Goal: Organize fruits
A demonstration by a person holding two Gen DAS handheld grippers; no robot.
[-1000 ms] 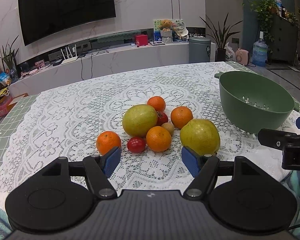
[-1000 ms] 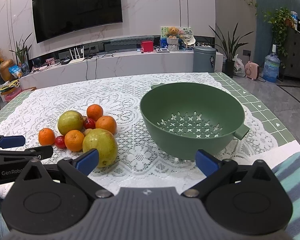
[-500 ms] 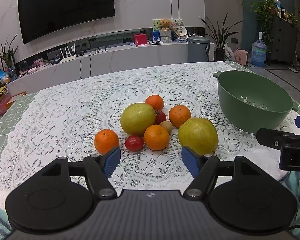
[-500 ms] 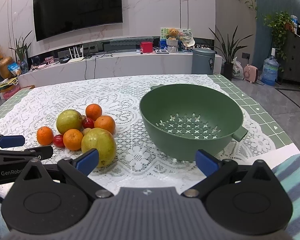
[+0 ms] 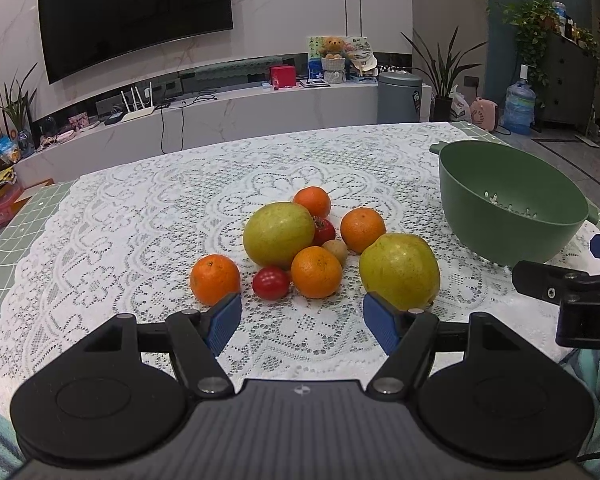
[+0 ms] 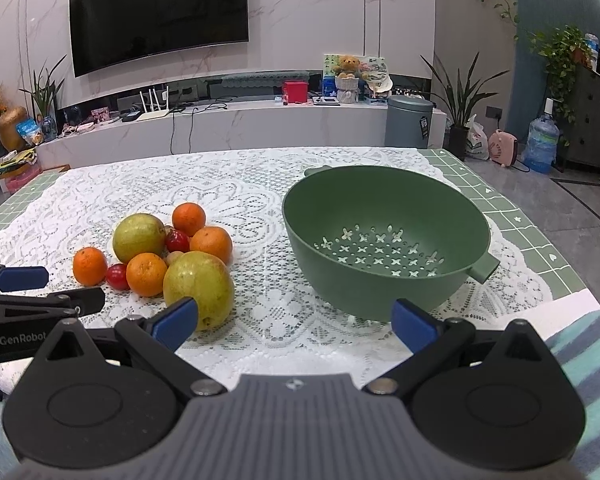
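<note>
A cluster of fruit lies on the lace tablecloth (image 5: pixel 140 240): two big yellow-green fruits (image 5: pixel 278 234) (image 5: pixel 399 271), several oranges such as the nearest one (image 5: pixel 316 272) and the left one (image 5: pixel 215 279), two small red fruits (image 5: pixel 271 283) and a small brown one (image 5: pixel 335 250). An empty green colander (image 6: pixel 384 236) stands to the right of the cluster. My left gripper (image 5: pixel 302 322) is open near the table's front edge, short of the fruit. My right gripper (image 6: pixel 296 320) is open too, wider, between the near green fruit (image 6: pixel 199 288) and the colander, holding nothing.
The table's right edge and a grey floor lie beyond the colander (image 5: pixel 508 204). A white TV bench (image 6: pixel 240 128) with a grey bin (image 6: pixel 409 120) stands behind the table. Striped cloth (image 6: pixel 588 360) shows at the lower right.
</note>
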